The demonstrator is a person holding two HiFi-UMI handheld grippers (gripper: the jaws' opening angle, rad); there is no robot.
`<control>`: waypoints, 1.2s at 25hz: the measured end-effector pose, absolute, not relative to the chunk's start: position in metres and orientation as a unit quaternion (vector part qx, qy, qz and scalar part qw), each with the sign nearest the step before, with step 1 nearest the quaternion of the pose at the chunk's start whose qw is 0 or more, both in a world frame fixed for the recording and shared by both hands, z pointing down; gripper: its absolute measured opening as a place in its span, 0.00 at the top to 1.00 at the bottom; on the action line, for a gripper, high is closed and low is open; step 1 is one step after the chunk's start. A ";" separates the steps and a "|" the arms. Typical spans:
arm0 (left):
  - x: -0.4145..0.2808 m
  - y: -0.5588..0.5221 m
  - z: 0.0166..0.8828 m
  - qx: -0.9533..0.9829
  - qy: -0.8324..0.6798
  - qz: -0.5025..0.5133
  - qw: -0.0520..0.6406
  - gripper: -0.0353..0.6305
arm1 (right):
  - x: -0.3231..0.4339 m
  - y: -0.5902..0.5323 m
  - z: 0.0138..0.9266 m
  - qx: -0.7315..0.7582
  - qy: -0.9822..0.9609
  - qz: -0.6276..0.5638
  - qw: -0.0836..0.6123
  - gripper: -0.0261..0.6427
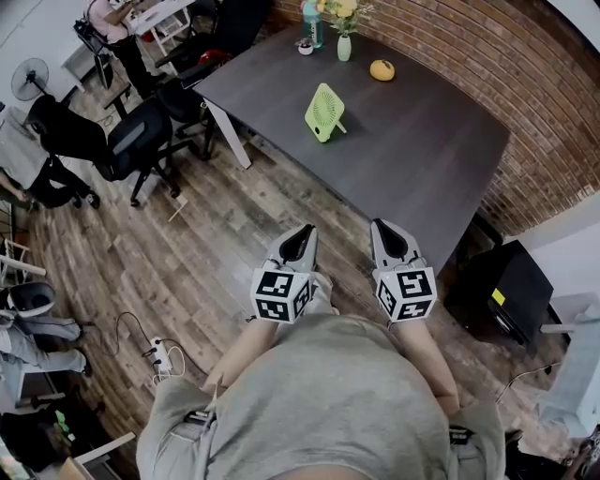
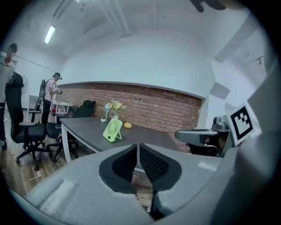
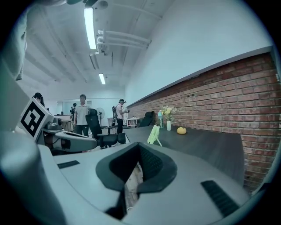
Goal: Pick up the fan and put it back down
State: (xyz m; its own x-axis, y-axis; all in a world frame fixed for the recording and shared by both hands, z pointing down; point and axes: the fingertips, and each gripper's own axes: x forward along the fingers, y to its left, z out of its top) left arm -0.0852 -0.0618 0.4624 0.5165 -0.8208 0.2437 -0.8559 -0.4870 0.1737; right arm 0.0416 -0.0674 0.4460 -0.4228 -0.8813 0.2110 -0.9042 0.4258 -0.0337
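On the dark table (image 1: 422, 150) stand a green fan (image 1: 324, 112), fruit (image 1: 382, 70), flower vase (image 1: 344, 47) and bottle (image 1: 312, 26).

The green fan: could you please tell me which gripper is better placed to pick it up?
Probably left: the left gripper lines up more nearly with the fan than the right gripper does. Both are shut, empty and well short of it.
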 end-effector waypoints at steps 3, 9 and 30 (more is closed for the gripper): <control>-0.083 -0.054 0.461 0.863 -0.483 0.066 0.132 0.90 | 0.043 -0.057 0.445 0.533 -0.840 0.070 0.076 0.96; -0.080 -0.043 0.458 0.867 -0.476 0.068 0.128 0.91 | 0.043 -0.046 0.445 0.535 -0.839 0.069 0.077 0.96; -0.079 -0.048 0.458 0.870 -0.471 0.070 0.129 0.91 | 0.045 -0.051 0.440 0.549 -0.831 0.068 0.059 0.96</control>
